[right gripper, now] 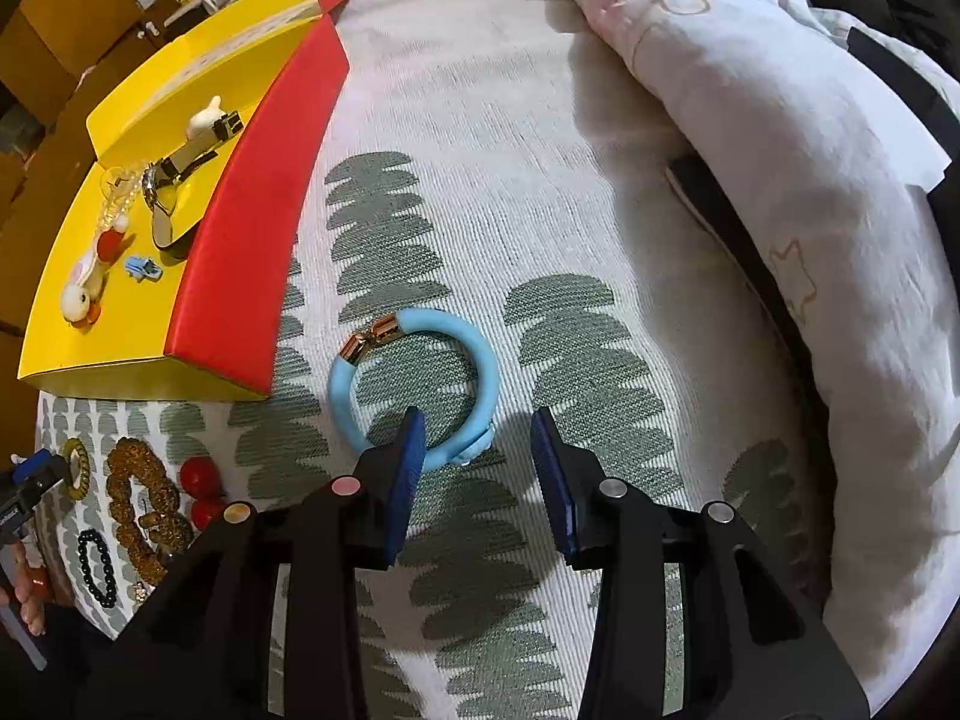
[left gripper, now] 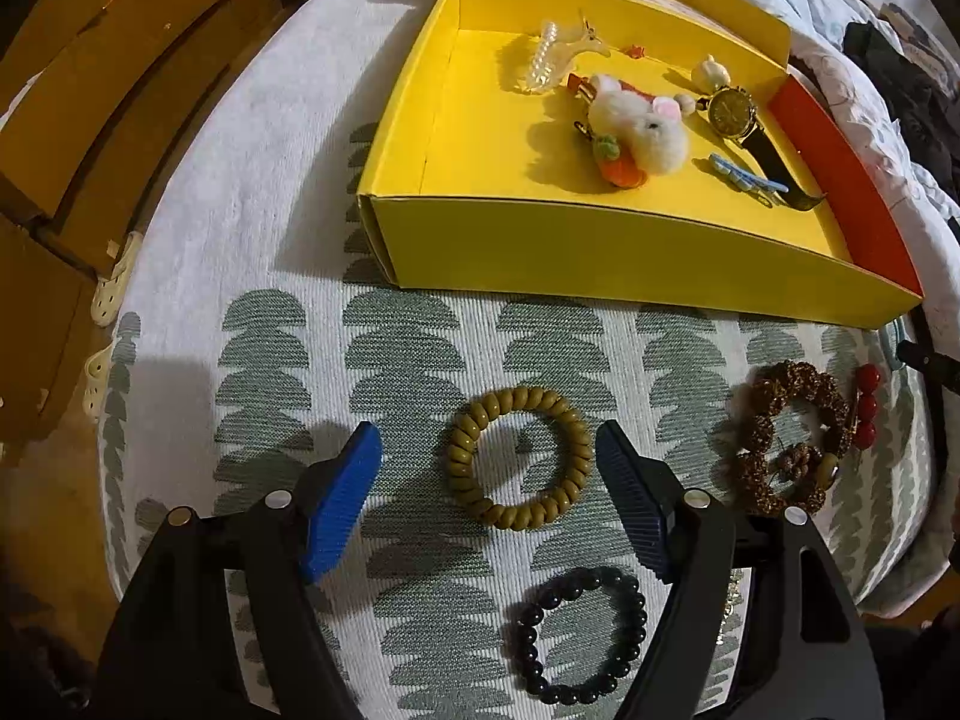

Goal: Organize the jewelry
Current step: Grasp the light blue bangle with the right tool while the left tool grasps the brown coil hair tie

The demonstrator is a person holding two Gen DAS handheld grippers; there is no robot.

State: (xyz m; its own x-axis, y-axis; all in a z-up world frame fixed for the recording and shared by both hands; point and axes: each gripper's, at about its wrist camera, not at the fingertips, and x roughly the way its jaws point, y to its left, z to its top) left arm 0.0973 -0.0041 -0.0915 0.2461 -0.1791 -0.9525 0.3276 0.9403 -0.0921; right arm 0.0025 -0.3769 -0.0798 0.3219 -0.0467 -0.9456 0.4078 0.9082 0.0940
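Note:
My left gripper [left gripper: 487,443] hangs open over the patterned cloth, its blue pads on either side of an olive bead bracelet [left gripper: 459,456] without touching it. Nearer the camera lies a black bead bracelet [left gripper: 528,630]. A brown knobbly bead strand [left gripper: 762,420] and red beads [left gripper: 867,405] rest to the right. My right gripper [right gripper: 478,423] stands open above a light blue bangle [right gripper: 489,369] with a gold clasp. The bangle's near edge sits between the pads, which do not press on it. An open yellow box [left gripper: 600,252] with a red side [right gripper: 252,210] holds a watch [left gripper: 729,108], a plush rabbit [left gripper: 642,132] and hair clips.
Brown cardboard boxes [left gripper: 78,120] stand off the left edge of the cloth [left gripper: 252,180]. A rumpled white quilt [right gripper: 780,150] borders the right side. A hand on the other gripper's handle [right gripper: 27,588] shows at the lower left of the right wrist view.

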